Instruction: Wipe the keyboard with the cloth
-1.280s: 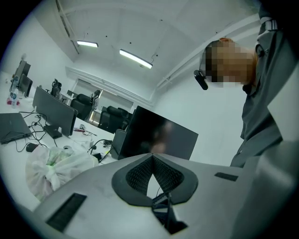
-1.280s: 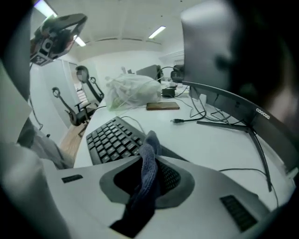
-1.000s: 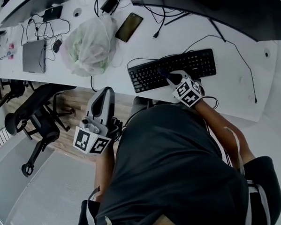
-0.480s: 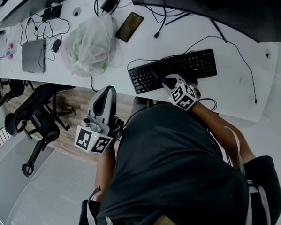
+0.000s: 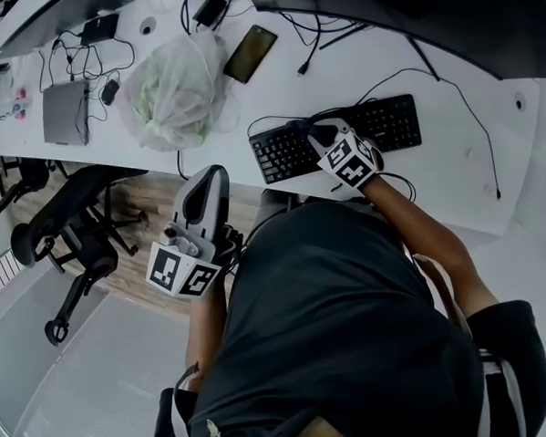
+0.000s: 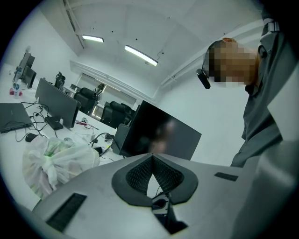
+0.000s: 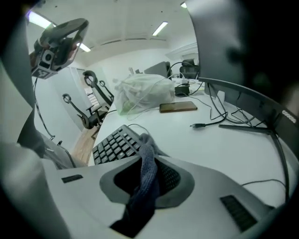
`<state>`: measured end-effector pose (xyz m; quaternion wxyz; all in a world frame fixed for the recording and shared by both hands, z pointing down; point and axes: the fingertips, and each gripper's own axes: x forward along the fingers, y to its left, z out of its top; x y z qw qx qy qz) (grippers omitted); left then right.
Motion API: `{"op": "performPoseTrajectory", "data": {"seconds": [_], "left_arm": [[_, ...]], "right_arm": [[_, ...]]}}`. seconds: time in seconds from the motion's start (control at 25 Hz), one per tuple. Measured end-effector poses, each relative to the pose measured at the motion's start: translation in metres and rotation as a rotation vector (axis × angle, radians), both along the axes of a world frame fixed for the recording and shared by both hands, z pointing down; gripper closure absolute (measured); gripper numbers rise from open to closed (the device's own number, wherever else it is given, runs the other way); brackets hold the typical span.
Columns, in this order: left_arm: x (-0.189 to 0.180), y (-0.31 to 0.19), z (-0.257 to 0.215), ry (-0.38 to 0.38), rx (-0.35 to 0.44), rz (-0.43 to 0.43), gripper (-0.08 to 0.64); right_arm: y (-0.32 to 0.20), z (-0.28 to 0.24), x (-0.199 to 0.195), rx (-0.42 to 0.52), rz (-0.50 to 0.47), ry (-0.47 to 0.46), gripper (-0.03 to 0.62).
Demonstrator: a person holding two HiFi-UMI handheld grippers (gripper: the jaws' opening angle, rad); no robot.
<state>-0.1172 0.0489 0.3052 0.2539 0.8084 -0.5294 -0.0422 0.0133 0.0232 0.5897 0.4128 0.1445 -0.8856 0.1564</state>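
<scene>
A black keyboard lies on the white desk in front of the person. My right gripper rests over its left-middle keys, shut on a dark blue-grey cloth. In the right gripper view the cloth hangs pinched between the jaws, its end draped on the keyboard. My left gripper is held off the desk's near edge, above the floor, touching nothing. In the left gripper view its jaws are shut and empty, pointing up at a dark monitor.
A white plastic bag sits left of the keyboard, with a phone behind it. A big dark monitor spans the back. Cables run across the desk. An office chair stands on the floor at the left.
My right gripper has slid leftward and slightly away along the keyboard, taking the cloth with it. The left gripper has barely moved.
</scene>
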Motion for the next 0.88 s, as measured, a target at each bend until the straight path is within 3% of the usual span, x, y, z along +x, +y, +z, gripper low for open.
{"op": "performPoseTrajectory", "data": {"seconds": [0.12, 0.24, 0.32, 0.56, 0.72, 0.88], "left_arm": [[-0.008, 0.003, 0.006, 0.019, -0.017, -0.023, 0.555], [-0.011, 0.003, 0.010, 0.028, -0.021, -0.029, 0.555], [-0.009, 0.002, 0.010, 0.031, -0.018, -0.022, 0.555], [-0.007, -0.002, 0.009, 0.032, -0.013, -0.008, 0.555], [-0.016, 0.003, 0.010, 0.034, -0.019, -0.032, 0.555], [-0.026, 0.007, 0.014, 0.039, -0.030, -0.056, 0.555]], "right_arm": [[0.047, 0.005, 0.005, -0.008, -0.083, 0.004, 0.528], [0.076, 0.009, 0.011, -0.085, -0.127, 0.001, 0.528], [0.074, 0.006, 0.009, -0.111, -0.131, 0.003, 0.528], [0.026, -0.005, -0.033, -0.067, -0.071, -0.035, 0.528], [0.058, 0.009, -0.035, -0.023, -0.160, -0.015, 0.528], [0.083, 0.008, -0.022, -0.136, -0.207, -0.035, 0.528]]}}
